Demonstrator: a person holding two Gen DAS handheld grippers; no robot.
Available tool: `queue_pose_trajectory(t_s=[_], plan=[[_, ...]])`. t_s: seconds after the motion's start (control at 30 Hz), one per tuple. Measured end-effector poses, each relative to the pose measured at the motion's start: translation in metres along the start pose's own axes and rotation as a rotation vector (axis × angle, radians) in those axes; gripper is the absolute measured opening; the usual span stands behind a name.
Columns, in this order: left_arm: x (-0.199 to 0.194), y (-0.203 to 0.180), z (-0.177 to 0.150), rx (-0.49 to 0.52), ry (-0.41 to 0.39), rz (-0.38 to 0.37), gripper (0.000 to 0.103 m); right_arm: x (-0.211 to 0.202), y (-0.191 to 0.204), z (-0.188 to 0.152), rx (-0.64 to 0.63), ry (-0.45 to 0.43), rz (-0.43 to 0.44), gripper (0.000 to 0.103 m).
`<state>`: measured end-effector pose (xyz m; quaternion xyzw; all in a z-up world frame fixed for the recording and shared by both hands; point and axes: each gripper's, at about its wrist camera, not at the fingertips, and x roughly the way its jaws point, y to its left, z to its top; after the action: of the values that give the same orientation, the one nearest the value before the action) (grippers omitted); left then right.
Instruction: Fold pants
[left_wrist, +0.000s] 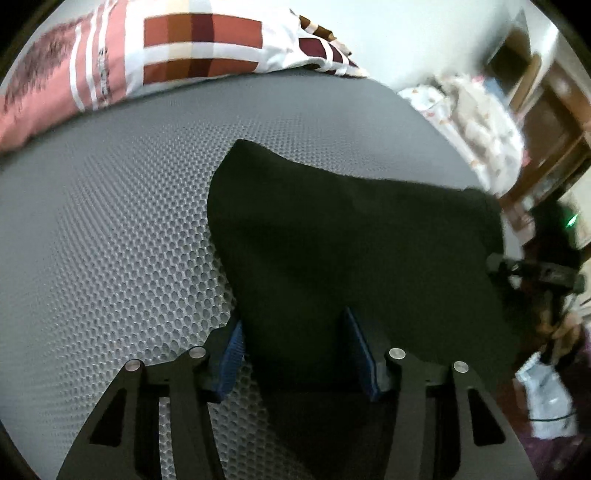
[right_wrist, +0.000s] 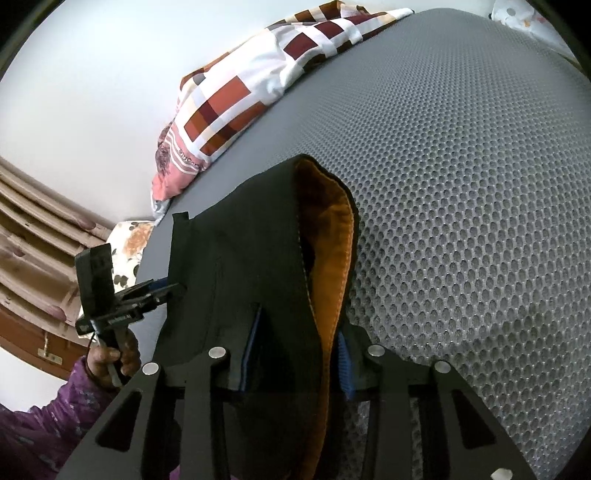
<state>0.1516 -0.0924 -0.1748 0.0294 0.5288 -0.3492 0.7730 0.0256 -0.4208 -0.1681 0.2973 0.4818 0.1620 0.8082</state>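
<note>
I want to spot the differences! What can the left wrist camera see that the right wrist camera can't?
Only the left wrist view shows a white plastic bag low at the right, and brown wooden furniture far off.

Only the right wrist view shows the pants' orange lining, a purple sleeve and the flowered cushion.

Both show the black pants on the grey mesh mattress, the checked blanket, and the other hand's gripper.

Black pants (left_wrist: 351, 240) run past the bottom edge.
</note>
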Motion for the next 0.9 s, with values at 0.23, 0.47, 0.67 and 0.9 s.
queue_pose_trajectory(t_s=[0.23, 0.47, 0.67, 0.9], plan=[[-0.001, 0.000, -0.003, -0.006, -0.014, -0.005, 0.041, 0.000, -0.004, 0.003, 0.024, 0.005, 0.019, 0.035], [-0.004, 0.003, 0.000, -0.088, -0.050, -0.001, 0.026, -0.004, 0.003, -0.004, 0.060, -0.044, 0.038, 0.025], [-0.007, 0.022, -0.007, -0.117, -0.019, -0.027, 0.039, 0.002, 0.007, -0.010, 0.069, -0.029, 0.059, 0.025], [-0.002, 0.005, -0.009, -0.011, 0.042, -0.108, 0.095, 0.008, 0.005, -0.001, 0.066, 0.020, 0.029, 0.040]])
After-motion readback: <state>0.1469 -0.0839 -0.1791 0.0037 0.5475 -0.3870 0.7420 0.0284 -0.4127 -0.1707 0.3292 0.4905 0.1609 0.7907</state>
